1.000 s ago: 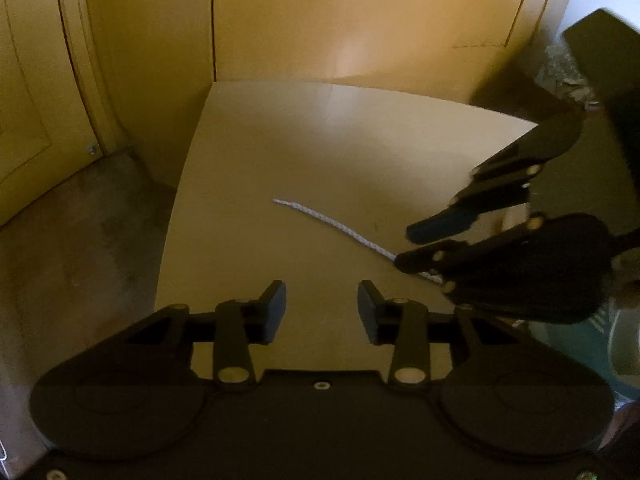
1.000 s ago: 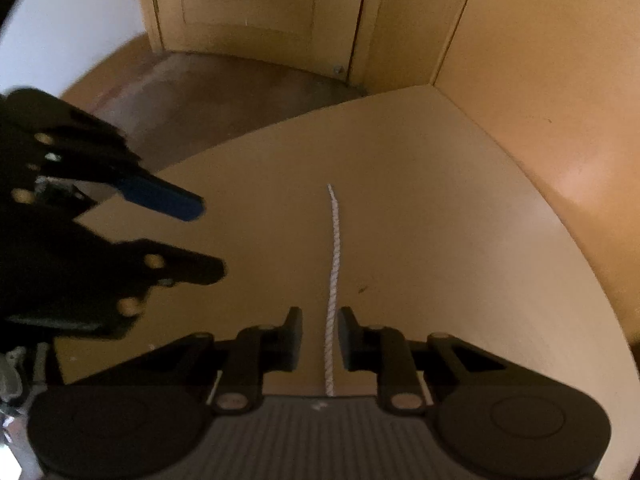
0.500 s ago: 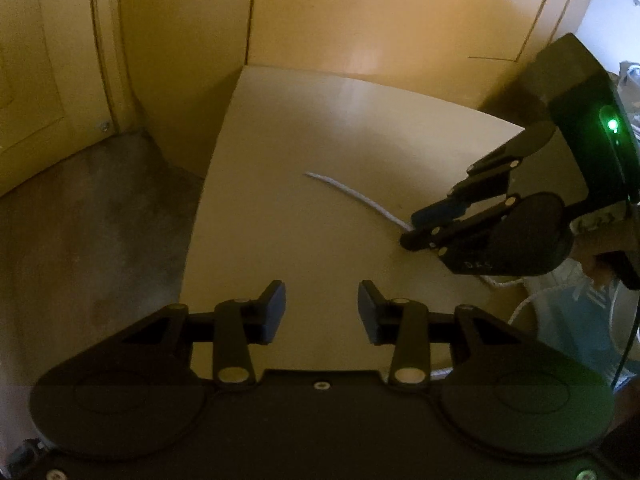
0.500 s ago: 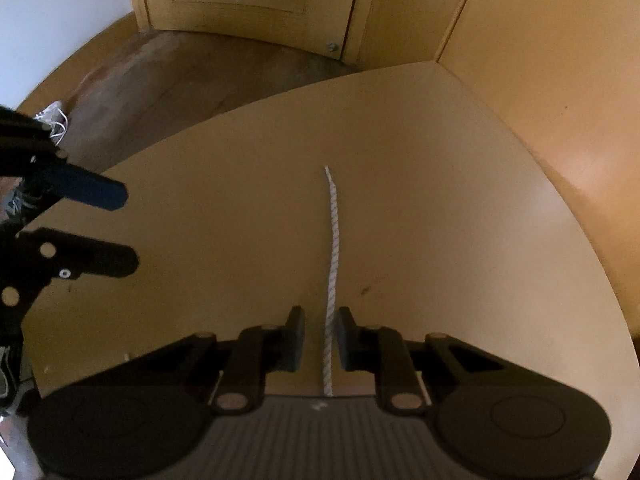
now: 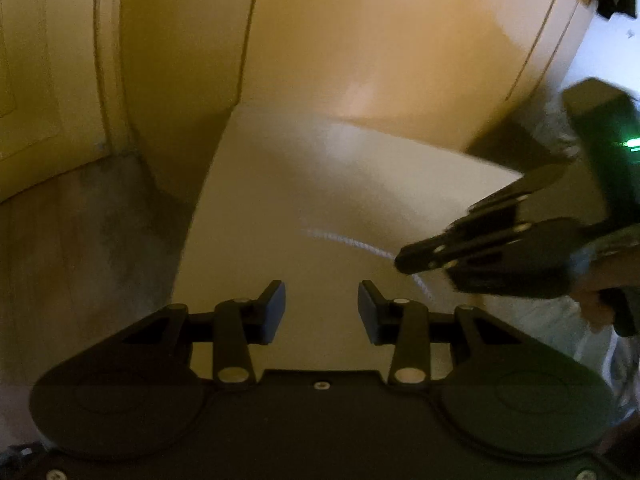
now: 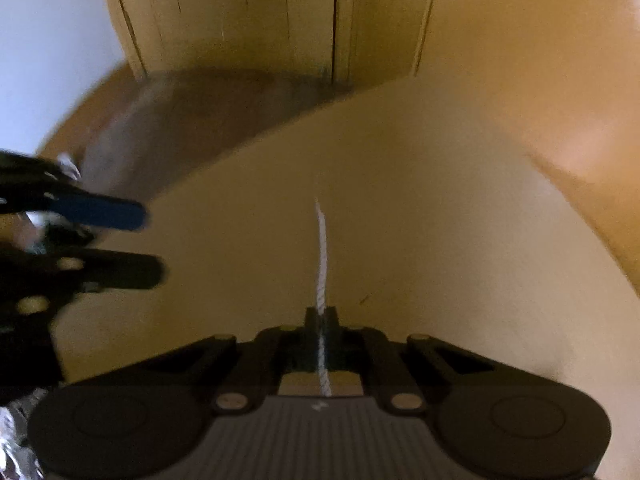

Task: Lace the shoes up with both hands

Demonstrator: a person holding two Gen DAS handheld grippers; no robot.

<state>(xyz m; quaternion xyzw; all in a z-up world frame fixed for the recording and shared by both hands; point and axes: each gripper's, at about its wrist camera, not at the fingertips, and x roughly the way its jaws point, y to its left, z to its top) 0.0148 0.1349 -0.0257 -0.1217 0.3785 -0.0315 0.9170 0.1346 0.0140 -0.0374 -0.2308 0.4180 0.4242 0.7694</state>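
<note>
pinching the white shoelace [image 6: 321,264], the right tool [image 6: 321,316] has just pressed its jaws together on it; the free end stretches forward over the pale surface [image 6: 440,240]. the left tool [image 5: 321,306] hangs nearby, jaws spread and holding nothing.

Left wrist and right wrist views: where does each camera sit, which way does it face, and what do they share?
Left wrist: on the left gripper, jaws open and empty, looking down over the table; right gripper and a hand at right.
Right wrist: on the right gripper, just closed on the white lace; left gripper at left.
Shared: table, lace, each other's gripper.
</note>
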